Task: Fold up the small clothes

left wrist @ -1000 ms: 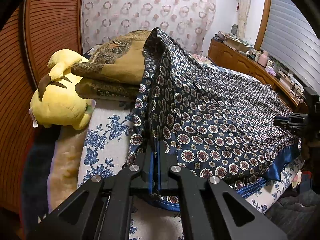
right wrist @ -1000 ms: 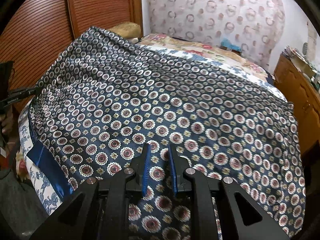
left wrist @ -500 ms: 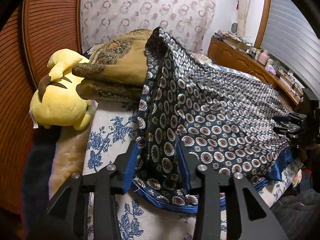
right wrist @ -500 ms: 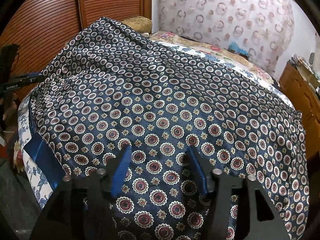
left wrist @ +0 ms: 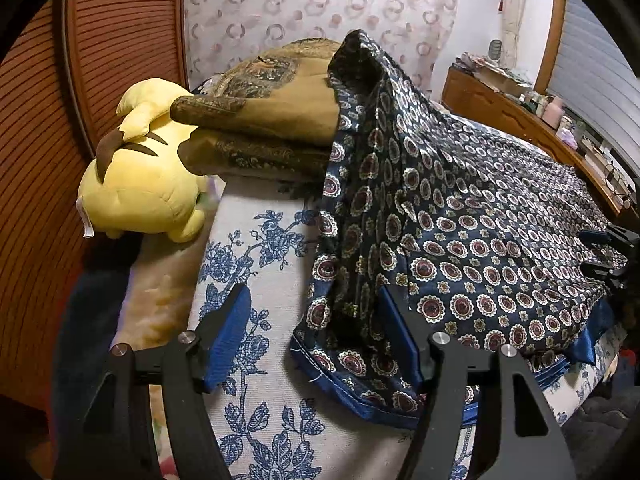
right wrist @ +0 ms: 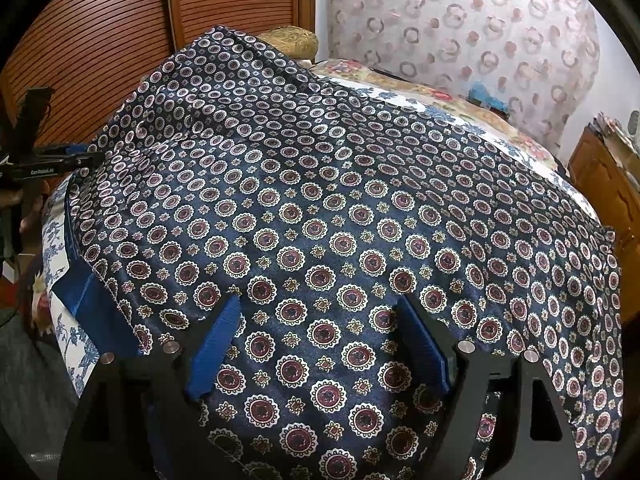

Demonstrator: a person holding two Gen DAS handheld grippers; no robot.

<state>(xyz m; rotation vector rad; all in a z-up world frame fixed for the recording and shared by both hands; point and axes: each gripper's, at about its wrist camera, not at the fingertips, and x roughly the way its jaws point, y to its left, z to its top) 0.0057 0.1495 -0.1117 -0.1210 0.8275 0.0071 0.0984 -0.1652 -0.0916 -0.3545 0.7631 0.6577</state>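
A navy cloth (left wrist: 460, 240) printed with red and white medallions, hemmed in plain blue, lies spread over the bed; in the right wrist view the cloth (right wrist: 340, 200) fills the middle. My left gripper (left wrist: 316, 332) hangs over its near left corner, its jaws opening. The slack corner lies between the fingers, and the left pad (left wrist: 228, 336) stands clear of it over the sheet. My right gripper (right wrist: 320, 336) is opening too, its blue pads wide apart above the cloth's near edge, pressing nothing. Each gripper shows small at the edge of the other's view.
The bed's blue-flowered sheet (left wrist: 256, 280) shows bare left of the cloth. A yellow plush toy (left wrist: 140, 192) and a folded brown blanket (left wrist: 272, 120) lie at the far left, the cloth draped against the blanket. Slatted wooden doors (left wrist: 120, 40) stand behind, and a cluttered wooden dresser (left wrist: 520, 112) lines the right side.
Both grippers, shut on the cloth's near edge a second ago, have opened wide. The released edge has dropped onto the bed and the left corner has slumped.
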